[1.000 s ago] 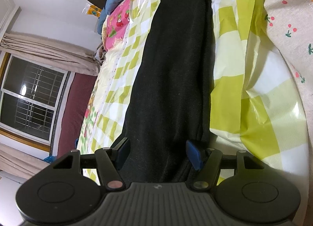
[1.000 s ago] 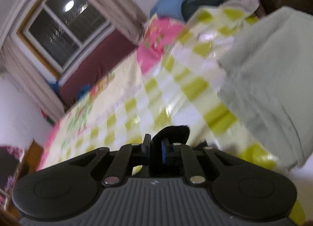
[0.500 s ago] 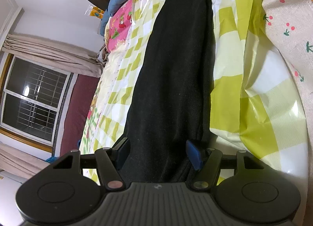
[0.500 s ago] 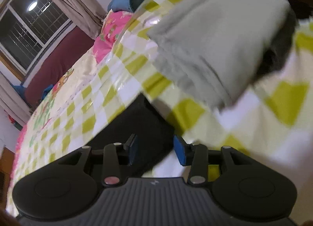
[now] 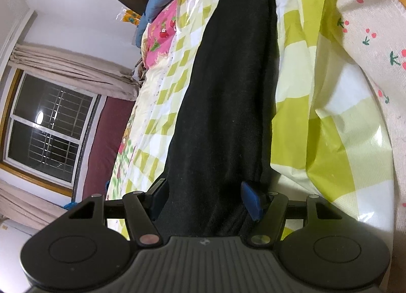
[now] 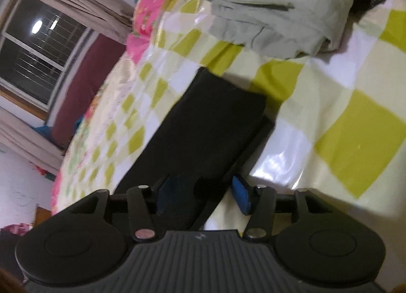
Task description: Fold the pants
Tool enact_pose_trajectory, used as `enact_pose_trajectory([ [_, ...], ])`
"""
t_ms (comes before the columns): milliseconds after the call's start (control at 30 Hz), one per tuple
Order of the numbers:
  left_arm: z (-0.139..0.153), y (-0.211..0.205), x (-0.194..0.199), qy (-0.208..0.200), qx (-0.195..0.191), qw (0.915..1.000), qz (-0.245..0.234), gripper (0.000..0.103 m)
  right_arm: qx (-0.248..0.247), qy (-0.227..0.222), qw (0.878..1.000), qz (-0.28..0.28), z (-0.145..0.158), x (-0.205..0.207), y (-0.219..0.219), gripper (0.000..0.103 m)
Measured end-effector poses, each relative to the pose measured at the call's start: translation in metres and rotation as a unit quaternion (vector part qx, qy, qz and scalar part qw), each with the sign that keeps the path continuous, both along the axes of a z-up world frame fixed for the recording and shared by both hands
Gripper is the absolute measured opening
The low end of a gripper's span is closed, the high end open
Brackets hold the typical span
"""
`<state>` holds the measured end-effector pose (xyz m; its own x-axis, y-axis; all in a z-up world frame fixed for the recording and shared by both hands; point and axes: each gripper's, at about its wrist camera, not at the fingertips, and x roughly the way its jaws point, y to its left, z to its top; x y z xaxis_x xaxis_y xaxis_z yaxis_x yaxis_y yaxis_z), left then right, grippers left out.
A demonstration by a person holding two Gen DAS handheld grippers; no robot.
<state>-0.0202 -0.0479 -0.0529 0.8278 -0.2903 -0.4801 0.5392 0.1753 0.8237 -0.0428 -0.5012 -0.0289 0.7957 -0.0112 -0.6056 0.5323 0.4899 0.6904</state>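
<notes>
Left hand-held gripper point(image 5: 205, 197): jaws wide, straddling the near end of the black pants point(image 5: 228, 95); cannot tell whether the blue pads press the cloth.
Right hand-held gripper point(image 6: 201, 192): jaws just opened, now standing apart over the pants point(image 6: 200, 138); cloth between them, right pad clear of it.
Pants, place: flat on the bed's yellow-green checked cover point(image 5: 299, 120).
Pants, long axis: in the left wrist view, a narrow strip running straight away from the jaws toward the top edge.
Pants, far end: in the right wrist view, a squared-off end pointing up and right, upper layer slightly short of the lower.
Beyond: pale grey-green garment point(image 6: 266, 8) near that end, apart.
Right edge: cherry-print cloth point(image 5: 368, 26).
</notes>
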Motion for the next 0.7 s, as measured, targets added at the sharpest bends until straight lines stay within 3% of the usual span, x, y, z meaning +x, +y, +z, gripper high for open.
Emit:
enact_pose_trajectory([
  [67, 0.000, -0.001, 0.001, 0.001, -0.006, 1.0000, 0.002, 0.076, 0.003, -0.004, 1.000, -0.005, -0.005, 0.007, 0.001, 0.067],
  [167, 0.001, -0.003, 0.001, 0.002, -0.008, 0.9999, 0.008, 0.076, -0.001, -0.014, 0.999, -0.029, -0.012, 0.023, 0.000, 0.068],
  [200, 0.002, -0.003, 0.001, 0.002, -0.008, 0.9999, 0.009, 0.076, 0.007, -0.019, 0.999, -0.044, -0.016, 0.027, -0.001, 0.055],
  [233, 0.002, -0.003, 0.001, 0.003, -0.007, 0.9999, 0.010, 0.076, 0.023, -0.022, 0.998, -0.051, -0.019, 0.029, -0.003, 0.026],
  [267, 0.003, -0.004, 0.001, 0.003, -0.007, 0.9999, 0.011, 0.076, 0.051, -0.032, 0.997, -0.055, -0.024, 0.030, -0.006, 0.011],
  [333, 0.004, -0.006, 0.001, 0.005, -0.007, 0.9999, 0.014, 0.076, 0.085, -0.059, 0.992, -0.072, -0.026, 0.022, -0.011, 0.011],
  [467, 0.012, -0.009, 0.001, 0.025, -0.027, 0.9992, 0.018, 0.076, 0.067, -0.098, 0.989, -0.090, -0.007, -0.009, -0.020, 0.010],
  [533, 0.012, -0.012, 0.002, 0.038, -0.036, 0.9983, 0.025, 0.076, 0.030, -0.070, 0.991, -0.108, -0.004, -0.019, -0.028, 0.006],
  [600, 0.010, -0.014, 0.002, 0.044, -0.042, 0.9977, 0.031, 0.076, 0.044, -0.038, 0.991, -0.118, -0.015, -0.020, -0.038, 0.006],
  [700, 0.015, -0.011, 0.001, 0.046, -0.051, 0.9971, 0.034, 0.077, 0.048, -0.045, 0.994, -0.091, -0.016, -0.019, -0.034, 0.012],
])
